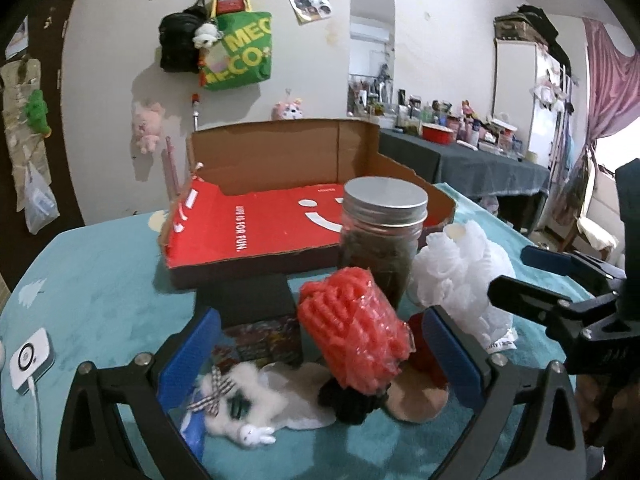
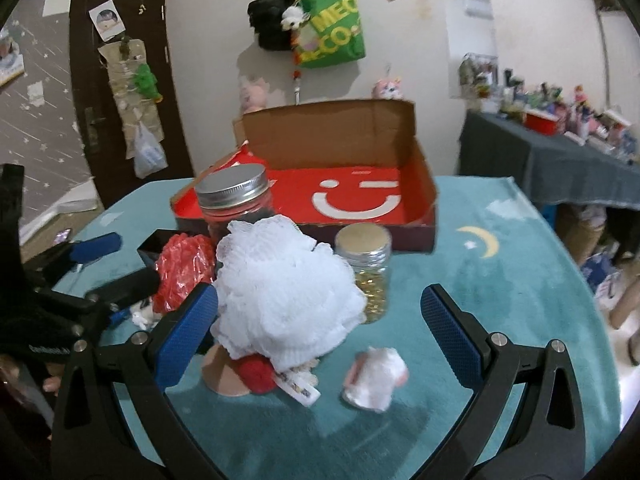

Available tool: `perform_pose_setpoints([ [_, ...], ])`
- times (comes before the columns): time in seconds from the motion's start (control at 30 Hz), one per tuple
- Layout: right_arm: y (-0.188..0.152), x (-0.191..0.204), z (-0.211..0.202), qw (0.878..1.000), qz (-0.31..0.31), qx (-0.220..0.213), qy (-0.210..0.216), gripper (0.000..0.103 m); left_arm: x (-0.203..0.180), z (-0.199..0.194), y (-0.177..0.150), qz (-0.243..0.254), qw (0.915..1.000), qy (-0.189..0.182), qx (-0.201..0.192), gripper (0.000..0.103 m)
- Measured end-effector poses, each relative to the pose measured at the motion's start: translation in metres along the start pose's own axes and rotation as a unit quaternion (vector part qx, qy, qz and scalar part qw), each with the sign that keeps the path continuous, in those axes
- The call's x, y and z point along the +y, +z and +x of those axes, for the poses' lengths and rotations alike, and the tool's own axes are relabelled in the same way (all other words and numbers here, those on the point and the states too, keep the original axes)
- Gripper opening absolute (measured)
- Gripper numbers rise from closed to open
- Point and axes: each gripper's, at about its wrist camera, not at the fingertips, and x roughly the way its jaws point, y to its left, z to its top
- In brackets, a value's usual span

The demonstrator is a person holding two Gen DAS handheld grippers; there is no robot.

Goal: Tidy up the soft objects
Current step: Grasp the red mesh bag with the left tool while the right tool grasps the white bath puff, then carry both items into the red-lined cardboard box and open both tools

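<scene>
My left gripper (image 1: 320,354) is open above a red mesh scrubber in plastic wrap (image 1: 352,332) and a white fluffy toy with a checked bow (image 1: 236,396); its pads press on neither. To the right sits a white mesh bath pouf (image 1: 460,276). My right gripper (image 2: 320,334) is open too, with the pouf (image 2: 280,296) by its left pad and a small white-and-pink soft thing (image 2: 376,376) lying between its fingers. A red ball (image 2: 256,372) on a beige disc pokes out under the pouf. Behind stands an open red cardboard box (image 2: 416,184).
A tall metal-lidded jar (image 1: 380,236), a small jar of gold bits (image 2: 364,272) and a black box (image 1: 248,296) stand among the soft things on the teal blanket (image 2: 500,300). A white charger (image 1: 30,354) lies at the left edge. A cluttered dark table (image 2: 560,160) is far right.
</scene>
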Motion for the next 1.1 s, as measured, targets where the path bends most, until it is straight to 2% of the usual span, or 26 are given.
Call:
perform_pose_setpoints([
  [0.13, 0.001, -0.007, 0.012, 0.999, 0.014, 0.019, 0.036, 0.103, -0.003, 0.011, -0.001, -0.001, 0.9996, -0.017, 0.023, 0.082],
  [0.2, 0.001, -0.009, 0.016, 0.998, 0.018, 0.028, 0.056, 0.103, -0.006, 0.011, -0.003, 0.007, 0.9997, -0.012, 0.019, 0.076],
  [0.27, 0.000, -0.009, 0.019, 0.997, 0.018, 0.033, 0.071, 0.097, -0.009, 0.011, -0.004, 0.018, 0.9994, -0.020, 0.020, 0.059],
  [0.33, -0.002, -0.007, 0.020, 0.995, 0.021, 0.037, 0.089, 0.081, -0.010, 0.012, -0.005, 0.017, 0.9988, -0.033, 0.031, 0.055],
  [0.37, -0.003, -0.006, 0.020, 0.995, 0.020, 0.038, 0.093, 0.079, -0.011, 0.012, -0.007, 0.016, 0.9990, -0.030, 0.031, 0.052],
  [0.47, -0.006, -0.001, 0.016, 0.995, 0.010, 0.032, 0.090, 0.061, -0.008, 0.011, -0.009, 0.011, 0.9988, -0.035, 0.033, 0.044],
  [0.53, -0.009, 0.003, 0.011, 0.997, 0.001, 0.022, 0.080, 0.044, -0.004, 0.010, -0.009, 0.003, 0.9986, -0.041, 0.033, 0.039],
  [0.57, -0.009, 0.003, 0.009, 0.997, -0.001, 0.018, 0.076, 0.041, -0.004, 0.010, -0.008, 0.002, 0.9986, -0.042, 0.033, 0.037],
  [0.63, -0.010, 0.004, 0.006, 0.997, -0.001, 0.013, 0.073, 0.034, -0.004, 0.007, -0.008, 0.001, 0.9985, -0.046, 0.032, 0.035],
  [0.8, -0.012, 0.008, -0.004, 0.998, -0.007, -0.004, 0.064, 0.025, -0.001, 0.001, -0.008, 0.000, 0.9982, -0.051, 0.030, 0.031],
  [1.1, -0.009, 0.018, -0.027, 0.998, -0.016, -0.040, 0.052, 0.020, 0.002, -0.019, -0.003, 0.000, 0.9984, -0.055, 0.013, 0.028],
])
